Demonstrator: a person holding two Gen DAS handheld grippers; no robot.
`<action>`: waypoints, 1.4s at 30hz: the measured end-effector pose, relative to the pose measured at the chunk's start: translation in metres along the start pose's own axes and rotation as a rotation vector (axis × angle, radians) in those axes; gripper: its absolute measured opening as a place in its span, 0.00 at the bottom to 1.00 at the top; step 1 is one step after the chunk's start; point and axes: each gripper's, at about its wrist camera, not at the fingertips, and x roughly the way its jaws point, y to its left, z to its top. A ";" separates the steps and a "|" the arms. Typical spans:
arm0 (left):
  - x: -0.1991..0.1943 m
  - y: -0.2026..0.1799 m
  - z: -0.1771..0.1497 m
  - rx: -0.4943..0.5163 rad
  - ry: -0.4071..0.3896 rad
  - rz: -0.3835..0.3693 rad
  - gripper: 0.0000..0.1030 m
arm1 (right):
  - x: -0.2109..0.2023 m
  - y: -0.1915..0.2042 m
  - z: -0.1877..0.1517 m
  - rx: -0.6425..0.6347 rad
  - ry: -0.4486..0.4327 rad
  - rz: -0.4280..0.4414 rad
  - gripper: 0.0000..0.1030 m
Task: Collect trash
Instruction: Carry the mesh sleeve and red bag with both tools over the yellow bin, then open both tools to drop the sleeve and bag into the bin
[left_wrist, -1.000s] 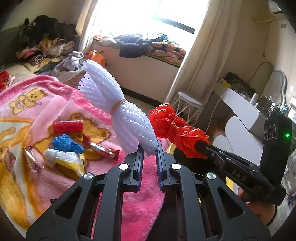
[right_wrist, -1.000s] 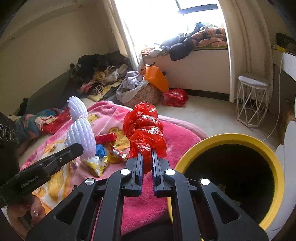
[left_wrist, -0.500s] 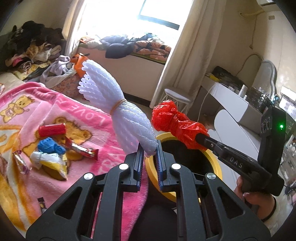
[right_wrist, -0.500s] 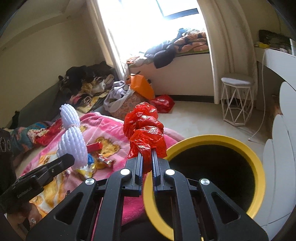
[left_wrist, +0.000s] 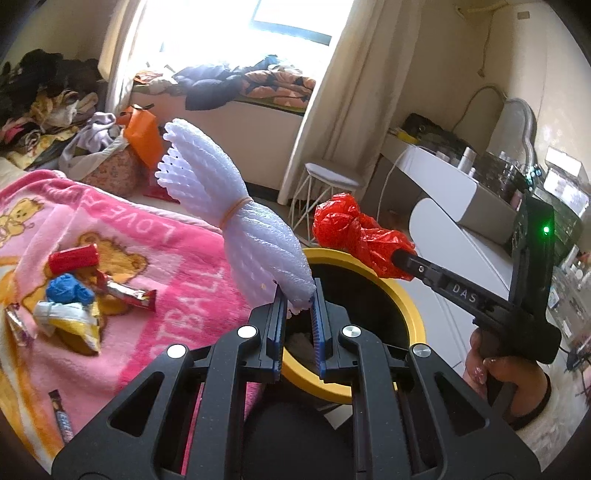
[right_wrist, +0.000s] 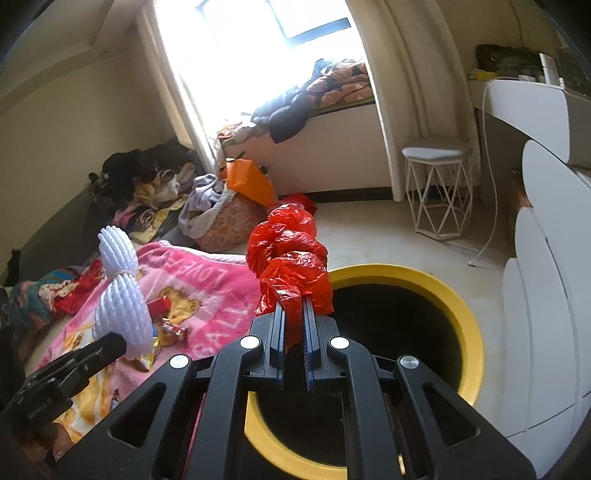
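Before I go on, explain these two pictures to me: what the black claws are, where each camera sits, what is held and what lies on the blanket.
There is no robot. A person holds a hand-held two-finger gripper in each hand, and a wide-angle camera on each looks along its fingers.

The left camera shows the left gripper shut on a white foam net bundle. The right camera shows the right gripper shut on a crumpled red plastic bag. Each gripper also appears from the side in the other picture.

Both are near a yellow-rimmed bin. On the pink blanket lie more scraps: a red packet, a blue wad and snack wrappers.
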 end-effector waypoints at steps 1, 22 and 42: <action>0.002 -0.002 -0.001 0.005 0.003 -0.003 0.09 | -0.001 -0.003 0.000 0.004 0.001 -0.003 0.08; 0.058 -0.037 -0.022 0.057 0.131 -0.051 0.09 | 0.006 -0.043 -0.012 0.072 0.075 -0.047 0.08; 0.098 -0.027 -0.031 -0.008 0.204 -0.007 0.86 | 0.020 -0.080 -0.023 0.231 0.132 -0.092 0.47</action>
